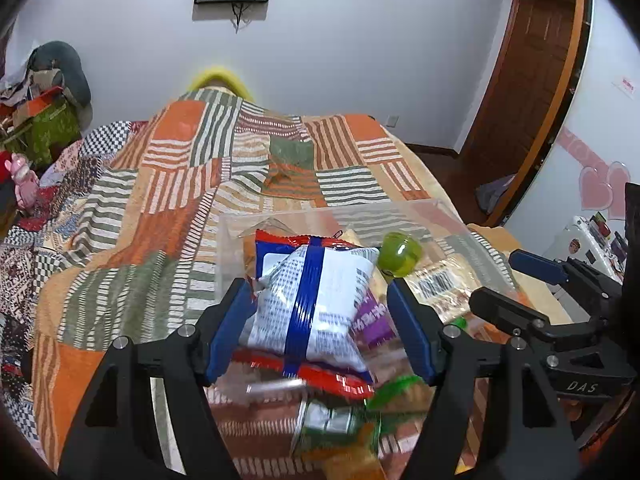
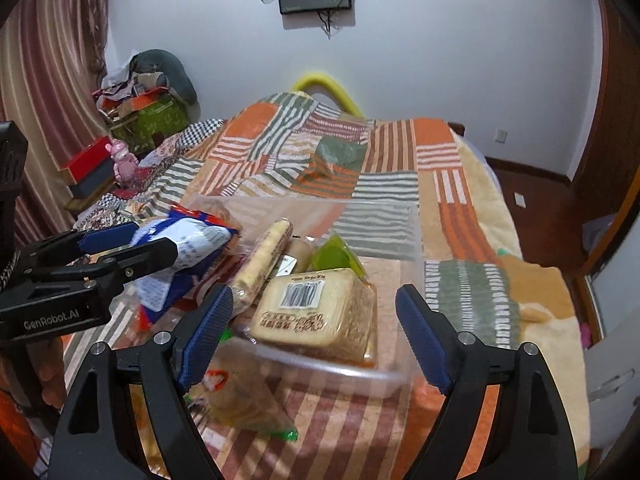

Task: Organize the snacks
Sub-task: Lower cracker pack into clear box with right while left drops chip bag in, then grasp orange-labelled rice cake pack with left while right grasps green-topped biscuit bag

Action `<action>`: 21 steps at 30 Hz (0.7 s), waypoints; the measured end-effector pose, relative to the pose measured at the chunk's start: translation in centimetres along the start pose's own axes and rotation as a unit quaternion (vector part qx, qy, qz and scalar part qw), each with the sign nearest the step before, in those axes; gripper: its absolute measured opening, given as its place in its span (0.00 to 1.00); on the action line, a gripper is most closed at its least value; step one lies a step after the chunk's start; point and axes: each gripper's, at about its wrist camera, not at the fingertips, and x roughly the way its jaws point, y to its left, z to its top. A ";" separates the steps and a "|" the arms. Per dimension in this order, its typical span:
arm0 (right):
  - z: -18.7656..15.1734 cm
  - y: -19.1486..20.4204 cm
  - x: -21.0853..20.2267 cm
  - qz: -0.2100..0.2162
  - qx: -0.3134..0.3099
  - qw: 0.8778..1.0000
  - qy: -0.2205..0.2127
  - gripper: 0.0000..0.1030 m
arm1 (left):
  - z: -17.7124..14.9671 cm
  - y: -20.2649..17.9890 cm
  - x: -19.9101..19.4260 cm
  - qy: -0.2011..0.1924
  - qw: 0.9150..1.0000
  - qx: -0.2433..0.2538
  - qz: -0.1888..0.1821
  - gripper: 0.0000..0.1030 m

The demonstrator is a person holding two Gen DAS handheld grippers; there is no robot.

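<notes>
My left tongs (image 1: 322, 328) hang half-open around the white-blue snack bag (image 1: 316, 300) at centre frame above the clear bin (image 1: 448, 216), right tongs (image 2: 316, 336) wide and empty; it could slide off the pile onto the bed.

I've got an orange-and-green striped patchwork bedspread (image 1: 192, 168), a white chip bag (image 1: 316, 300) with blue stripe and red edges, and a lime-green capsule (image 1: 401, 254).

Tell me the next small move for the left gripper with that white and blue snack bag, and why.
Probably draw the left gripper straight back. The white and blue snack bag already lies over the clear bin on the other packets, and the blue pads stand beside it, apparently no longer pressing, so lifting away should leave it there.
</notes>
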 end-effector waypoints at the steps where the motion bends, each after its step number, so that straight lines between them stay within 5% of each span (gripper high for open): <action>1: 0.0 0.1 -0.3 0.001 -0.002 1.000 -0.003 0.80 | -0.2 -0.1 -0.8 -0.004 1.000 0.003 0.001 0.69; 8: -1.2 1.0 -2.3 0.008 -0.010 1.000 -0.007 0.80 | -2.6 0.1 -3.9 -0.004 1.000 0.011 0.014 0.78; 21: -4.7 0.9 -2.3 0.009 0.003 0.999 0.032 0.80 | -9.5 -0.5 -2.3 0.076 0.997 -0.004 0.000 0.78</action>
